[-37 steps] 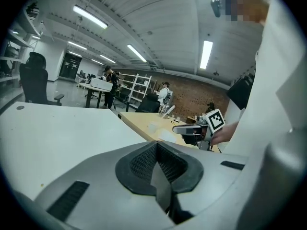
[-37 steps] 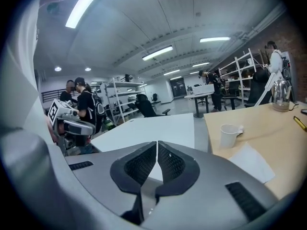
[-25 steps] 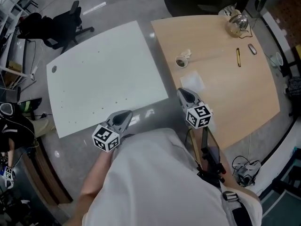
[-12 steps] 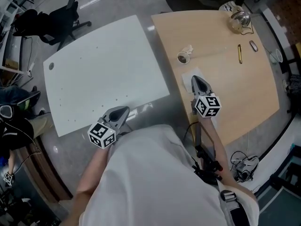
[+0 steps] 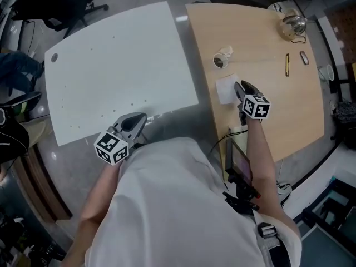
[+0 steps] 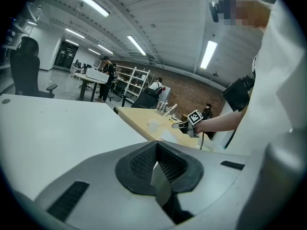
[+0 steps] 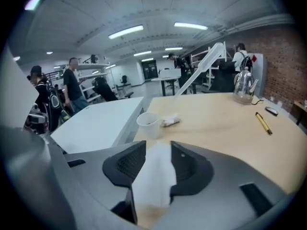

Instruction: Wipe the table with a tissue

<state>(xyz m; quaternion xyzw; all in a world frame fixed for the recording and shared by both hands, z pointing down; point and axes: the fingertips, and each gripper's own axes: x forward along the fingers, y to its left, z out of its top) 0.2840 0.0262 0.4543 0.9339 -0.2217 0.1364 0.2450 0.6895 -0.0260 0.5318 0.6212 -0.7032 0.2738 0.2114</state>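
Found the tissue [image 5: 225, 89] flat on the wooden table [image 5: 283, 115], right of centre in the head view. Saw the right gripper [image 5: 241, 85] at its right edge, jaws just opened and apart, tissue showing lengthwise in the gap, apparently unpressed. Noted the left gripper [image 5: 141, 118] well apart at lower left, jaws together, empty. Judged the right hand nearer.

The wooden table [image 5: 281, 113] looks smooth and matt, the paper tissue [image 5: 225, 89] soft.

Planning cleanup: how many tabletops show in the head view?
2. A white table on the left, a wooden table on the right, close beside it. Others may lie outside frame.
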